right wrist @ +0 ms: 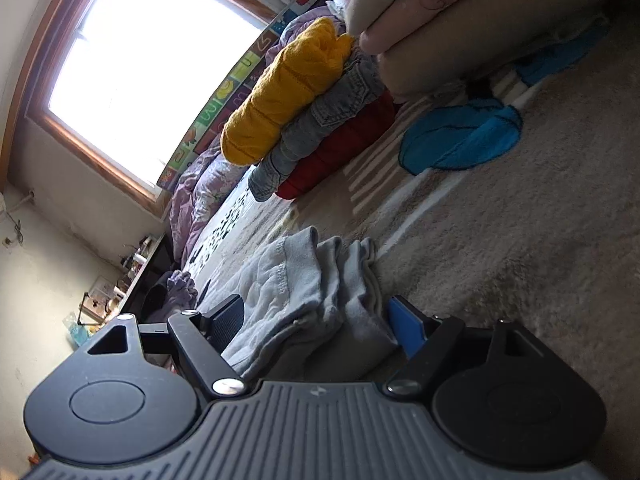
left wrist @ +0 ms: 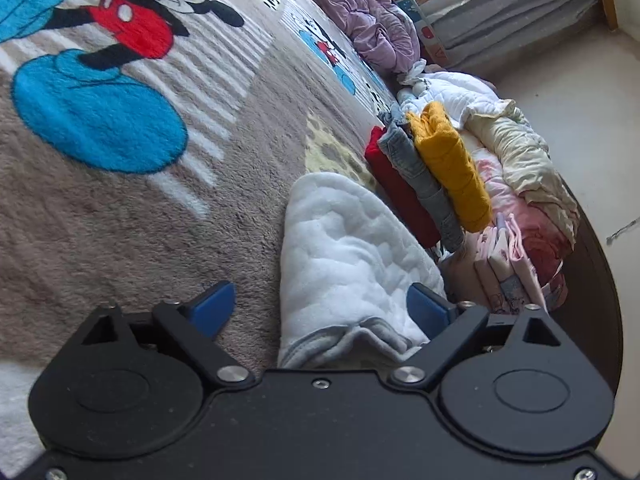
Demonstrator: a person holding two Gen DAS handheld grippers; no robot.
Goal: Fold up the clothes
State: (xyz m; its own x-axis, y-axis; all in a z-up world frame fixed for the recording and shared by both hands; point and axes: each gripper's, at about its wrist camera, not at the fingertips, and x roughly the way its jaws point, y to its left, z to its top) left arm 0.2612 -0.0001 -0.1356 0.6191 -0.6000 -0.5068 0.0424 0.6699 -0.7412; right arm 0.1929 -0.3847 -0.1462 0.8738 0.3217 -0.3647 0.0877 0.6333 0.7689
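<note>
left jaws: left gripper [left wrist: 322, 308] spread, straddling the near hem of the folded pale-blue fleece garment [left wrist: 344, 264]; not pinching.
right jaws: right gripper [right wrist: 318, 320] spread around the same garment's stacked edges [right wrist: 304, 280].
axis: runs straight out from both.
landmark: red-grey-mustard folded stack [left wrist: 428, 176] just beyond garment's far end, on plush cartoon-print blanket [left wrist: 120, 200].
nearer: neither, I'd judge.

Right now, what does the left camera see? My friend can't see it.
The left gripper hangs open around a folded pale blue top lying on a cartoon-mouse blanket. Beside it sits a stack of folded clothes.
</note>
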